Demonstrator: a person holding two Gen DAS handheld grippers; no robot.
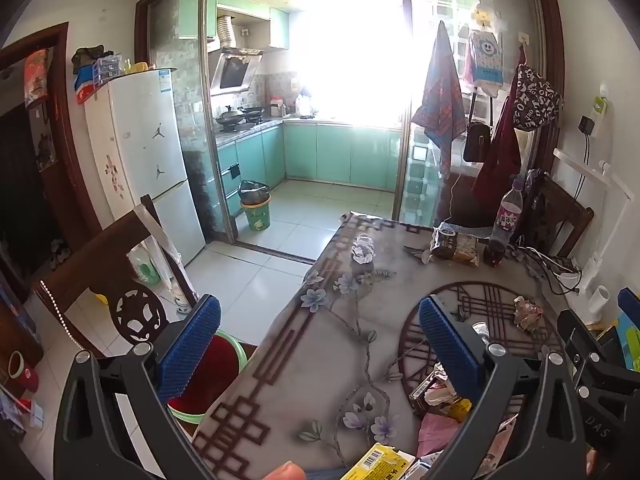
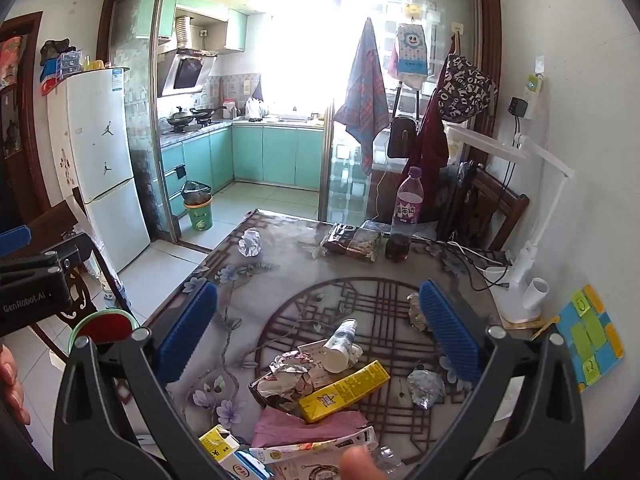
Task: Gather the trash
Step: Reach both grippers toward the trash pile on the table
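Note:
A pile of trash lies on the patterned table (image 2: pixel 280 304): a yellow carton (image 2: pixel 344 392), a crumpled wrapper (image 2: pixel 288 376), a small white bottle (image 2: pixel 340 344), a pink bag (image 2: pixel 296 424) and foil balls (image 2: pixel 426 388). Another foil ball (image 2: pixel 250 242) lies far left; it also shows in the left wrist view (image 1: pixel 363 249). My right gripper (image 2: pixel 318 328) is open above the pile, empty. My left gripper (image 1: pixel 320 344) is open and empty over the table's left edge (image 1: pixel 280 328). A red bin with a green rim (image 1: pixel 212 376) stands on the floor beside the table.
A purple drink bottle (image 2: pixel 406 216) and a snack packet (image 2: pixel 356 242) stand at the table's far end. Cables and a white lamp base (image 2: pixel 516 292) sit at the right. Wooden chairs (image 1: pixel 120 280) flank the table. A green kitchen bin (image 1: pixel 256 212) stands beyond the doorway.

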